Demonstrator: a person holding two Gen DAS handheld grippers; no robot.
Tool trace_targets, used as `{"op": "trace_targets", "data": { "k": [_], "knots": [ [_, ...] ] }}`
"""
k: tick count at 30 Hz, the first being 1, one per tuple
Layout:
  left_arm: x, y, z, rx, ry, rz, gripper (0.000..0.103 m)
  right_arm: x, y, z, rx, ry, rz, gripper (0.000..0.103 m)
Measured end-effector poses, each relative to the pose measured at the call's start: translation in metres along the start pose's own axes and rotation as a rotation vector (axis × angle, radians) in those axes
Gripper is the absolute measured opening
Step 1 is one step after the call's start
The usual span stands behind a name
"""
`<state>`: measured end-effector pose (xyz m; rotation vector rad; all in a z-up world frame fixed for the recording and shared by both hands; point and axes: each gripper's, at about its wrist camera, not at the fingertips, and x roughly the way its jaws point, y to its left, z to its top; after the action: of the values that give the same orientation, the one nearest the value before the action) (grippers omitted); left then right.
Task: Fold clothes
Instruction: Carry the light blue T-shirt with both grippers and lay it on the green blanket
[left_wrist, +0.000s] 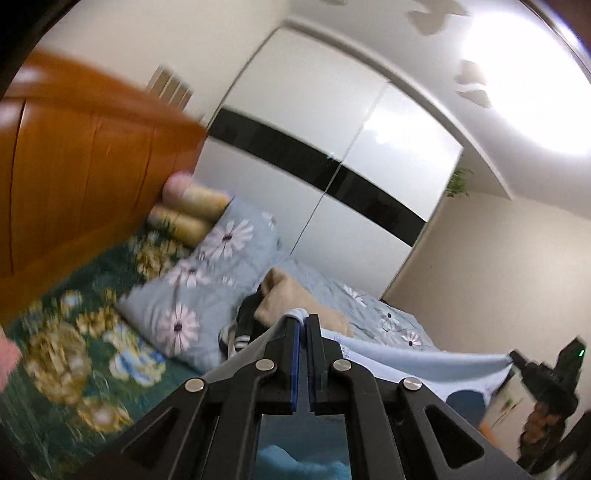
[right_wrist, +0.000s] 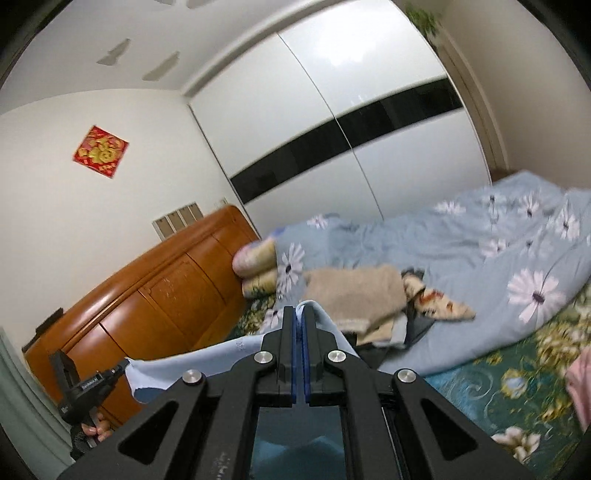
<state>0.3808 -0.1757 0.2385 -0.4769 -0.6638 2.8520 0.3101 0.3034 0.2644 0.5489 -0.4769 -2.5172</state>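
A light blue garment hangs stretched in the air between both grippers above the bed. My left gripper is shut on one corner of it; the cloth runs right to the right gripper seen at the far right. In the right wrist view my right gripper is shut on another corner of the light blue garment, which runs left to the left gripper. A pile of clothes lies on the bed: a beige fleece piece, dark items and a patterned one.
A blue flowered duvet covers the bed's far side over a green flowered sheet. A wooden headboard, rolled pillows and a white wardrobe stand behind. A pink cloth lies at the right edge.
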Motion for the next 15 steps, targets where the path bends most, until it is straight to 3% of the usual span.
{"op": "trace_targets", "data": {
  "k": [9, 12, 15],
  "knots": [
    [-0.026, -0.036, -0.01, 0.086, -0.032, -0.056, 0.004, -0.069, -0.015, -0.023, -0.016, -0.078, 0.023, 0.002],
    [0.008, -0.041, -0.01, 0.116, 0.014, -0.02, 0.004, -0.063, -0.019, -0.019, -0.057, -0.06, -0.03, 0.002],
    [0.055, -0.031, -0.023, 0.094, 0.108, 0.023, 0.004, -0.031, -0.037, -0.023, -0.051, 0.014, -0.098, 0.002]
  ]
}}
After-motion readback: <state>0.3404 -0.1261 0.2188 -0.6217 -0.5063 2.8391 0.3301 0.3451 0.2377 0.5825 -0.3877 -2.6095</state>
